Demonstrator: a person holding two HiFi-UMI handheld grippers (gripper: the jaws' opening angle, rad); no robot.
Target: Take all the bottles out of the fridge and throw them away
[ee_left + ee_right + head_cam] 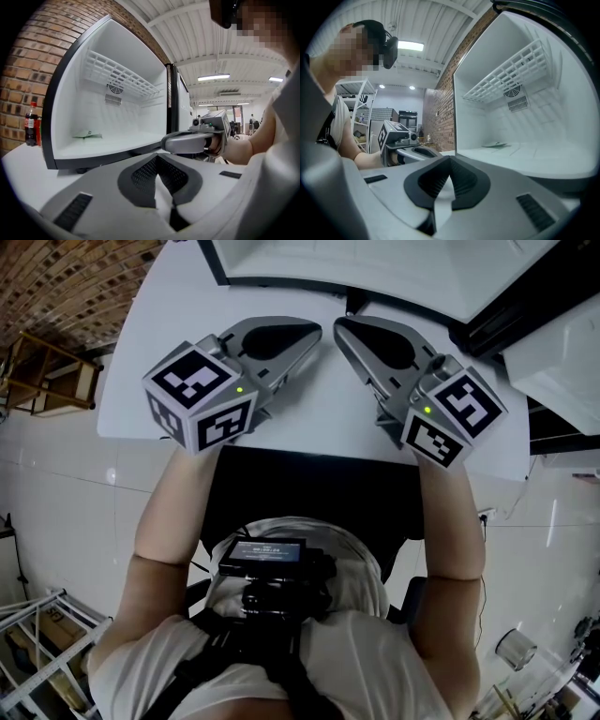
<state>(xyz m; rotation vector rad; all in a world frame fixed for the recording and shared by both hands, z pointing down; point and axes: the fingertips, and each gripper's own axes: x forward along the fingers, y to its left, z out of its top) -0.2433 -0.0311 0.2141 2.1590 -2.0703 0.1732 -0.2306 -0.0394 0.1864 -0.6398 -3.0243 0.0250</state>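
Note:
The fridge (375, 268) stands open on the white table (319, 427), right in front of me. In the left gripper view its white compartment (93, 93) holds only a small greenish scrap (88, 135) on the floor and a wire shelf (117, 72) near the top; no bottle shows inside. A dark cola bottle (31, 124) with a red label stands outside the fridge, by the brick wall. My left gripper (309, 329) and right gripper (339, 324) rest side by side on the table, both shut and empty, tips pointing at the fridge.
A brick wall (66, 277) runs along the left. A wooden frame (42, 371) stands on the floor beside the table, and a metal rack (37, 634) sits at the lower left. A clear jar (514, 650) is on the floor at the right.

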